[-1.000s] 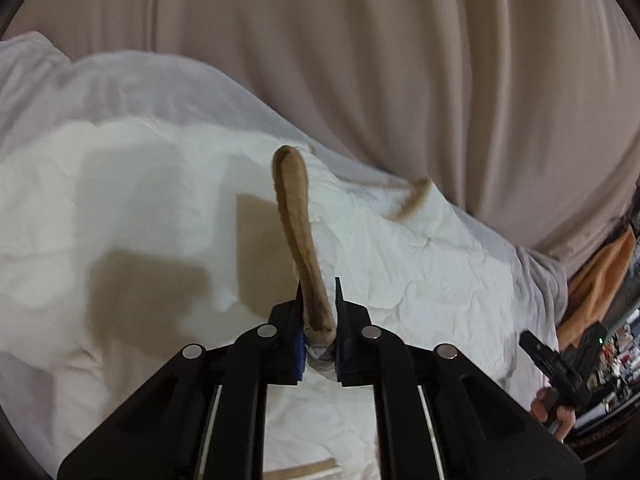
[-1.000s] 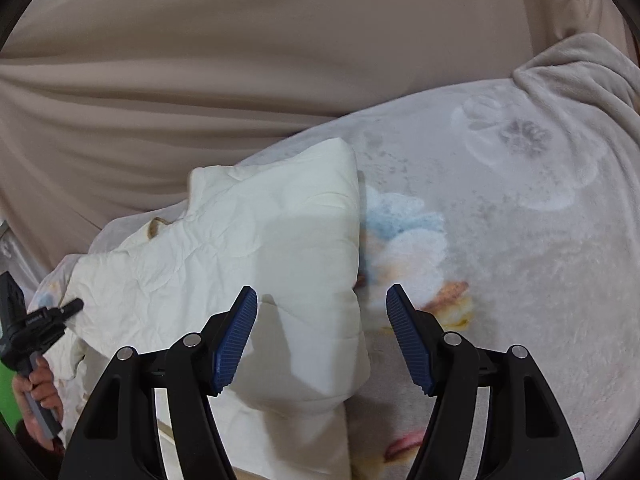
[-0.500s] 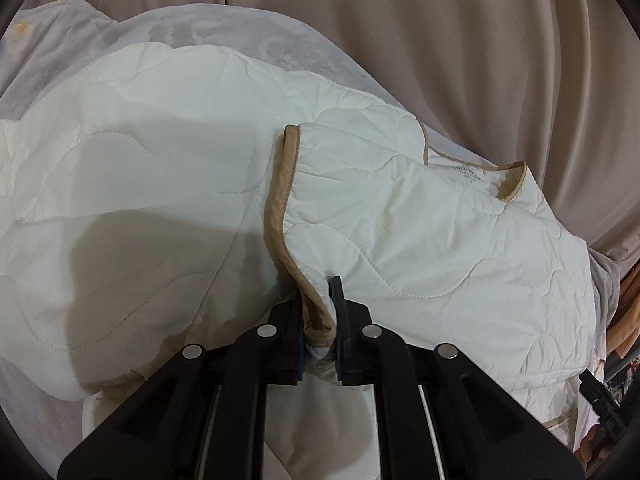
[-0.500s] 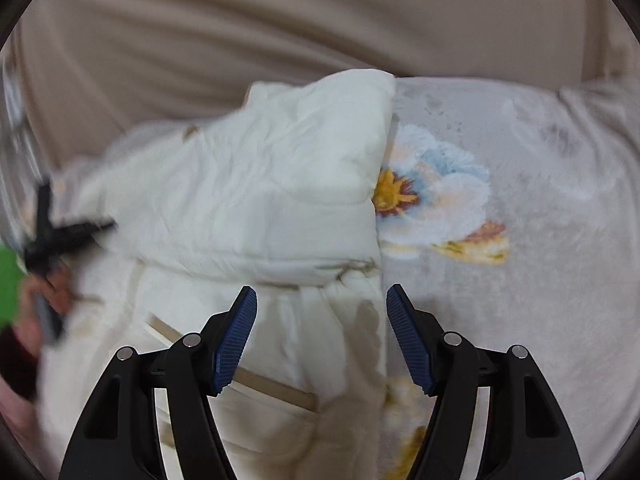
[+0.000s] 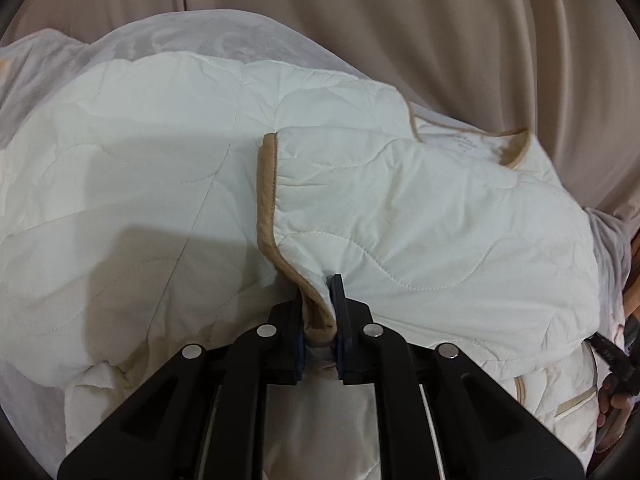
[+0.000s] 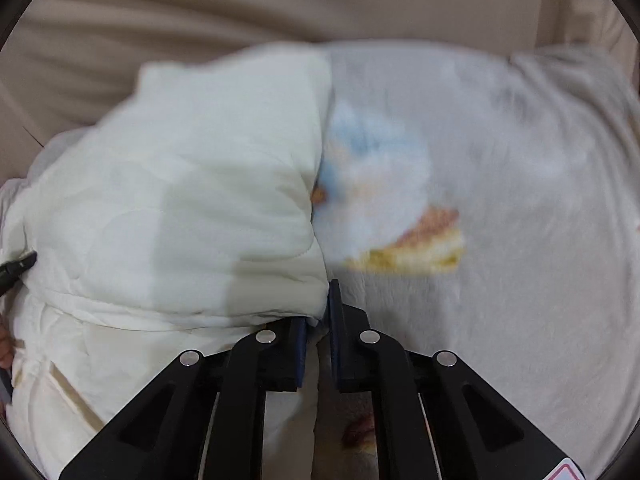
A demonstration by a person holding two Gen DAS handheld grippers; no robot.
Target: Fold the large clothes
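Note:
A cream quilted jacket (image 5: 400, 216) with tan trim (image 5: 266, 184) lies folded on the bed. My left gripper (image 5: 319, 320) is shut on the tan-trimmed edge of the jacket, low over the garment. In the right wrist view the same jacket (image 6: 192, 208) fills the left half, blurred by motion. My right gripper (image 6: 318, 320) is shut on the jacket's right edge, where it meets the blanket. The other gripper's black tip (image 6: 16, 268) shows at the far left.
A pale fleece blanket with a floral print (image 6: 420, 240) covers the bed to the right of the jacket. A beige curtain (image 5: 440, 20) hangs behind the bed. A hand with the other black gripper (image 5: 616, 364) shows at the right edge of the left wrist view.
My right gripper was open and has come down and shut on the jacket's right edge. My left gripper has lowered its held trim edge, and the flap now lies flatter over the jacket.

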